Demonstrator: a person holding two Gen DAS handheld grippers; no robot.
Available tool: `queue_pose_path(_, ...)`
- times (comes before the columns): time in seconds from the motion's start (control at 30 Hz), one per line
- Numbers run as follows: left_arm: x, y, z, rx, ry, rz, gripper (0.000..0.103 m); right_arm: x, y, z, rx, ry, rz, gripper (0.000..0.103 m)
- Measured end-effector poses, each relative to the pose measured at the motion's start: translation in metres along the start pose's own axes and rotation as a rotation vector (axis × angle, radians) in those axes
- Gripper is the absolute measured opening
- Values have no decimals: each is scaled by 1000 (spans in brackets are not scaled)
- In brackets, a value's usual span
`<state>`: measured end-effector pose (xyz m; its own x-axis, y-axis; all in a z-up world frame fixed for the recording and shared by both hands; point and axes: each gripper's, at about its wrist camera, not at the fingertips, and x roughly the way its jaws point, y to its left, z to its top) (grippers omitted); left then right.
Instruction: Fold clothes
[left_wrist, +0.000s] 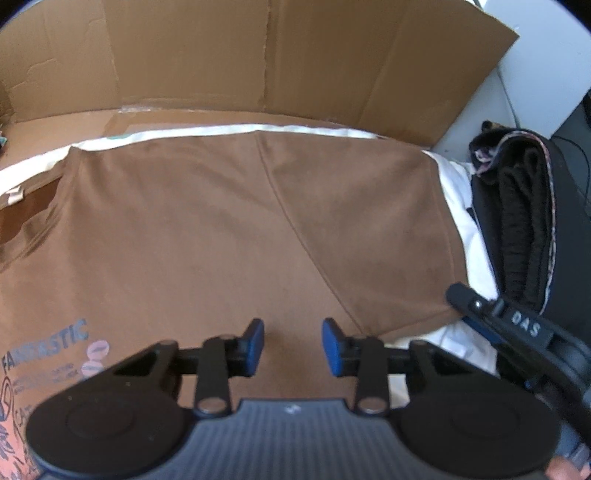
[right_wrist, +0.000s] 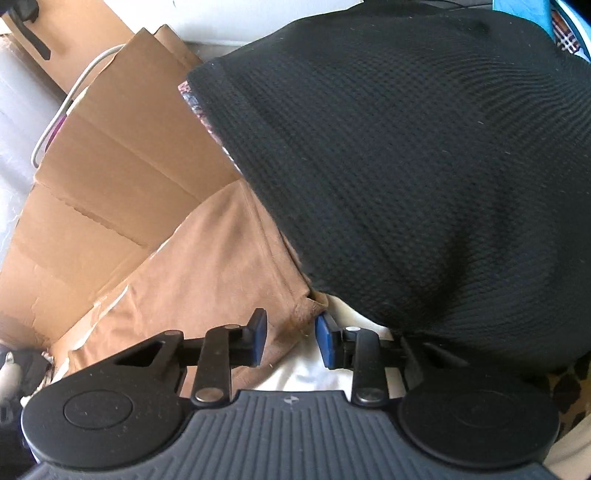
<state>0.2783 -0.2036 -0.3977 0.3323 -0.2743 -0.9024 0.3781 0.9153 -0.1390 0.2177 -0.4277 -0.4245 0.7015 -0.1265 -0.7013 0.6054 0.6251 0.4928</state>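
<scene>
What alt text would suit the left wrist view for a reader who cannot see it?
The left gripper hangs with its blue fingers apart over a brown T-shirt spread flat on white cloth, cardboard standing behind. The right gripper enters at the right edge, near a folded black garment.

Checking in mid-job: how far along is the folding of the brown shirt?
Done: the brown T-shirt lies spread flat on the white cloth, print side up. In hand: the left gripper sits over its near edge and the right gripper straddles its corner, jaws partly closed; neither visibly pinches cloth yet. Left: no fold shows, so every fold remains. The black garment lies alongside.
</scene>
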Motion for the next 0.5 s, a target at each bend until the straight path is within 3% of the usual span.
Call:
queue_pose_path(0.13, 1, 7, 2, -35, -20, -3, 37, 10, 7, 4, -2, 4, -39, 31)
queue_pose_path(0.2, 5, 10, 1, -48, -17, -19, 37, 15, 10, 5, -27, 12, -57, 19)
queue_pose_path(0.23, 8, 10, 0, -45, -12, -28, 36, 18, 11, 5, -40, 16, -66, 6)
queue_pose_path(0.33, 13, 7, -4, -11, -2, -68, 17, 18, 7, 10, -24, 14, -47, 4)
queue_pose_path(0.5, 16, -4, -11, 53, -3, -121, 14, 16, 3, 16, -3, -24, -14, 4)
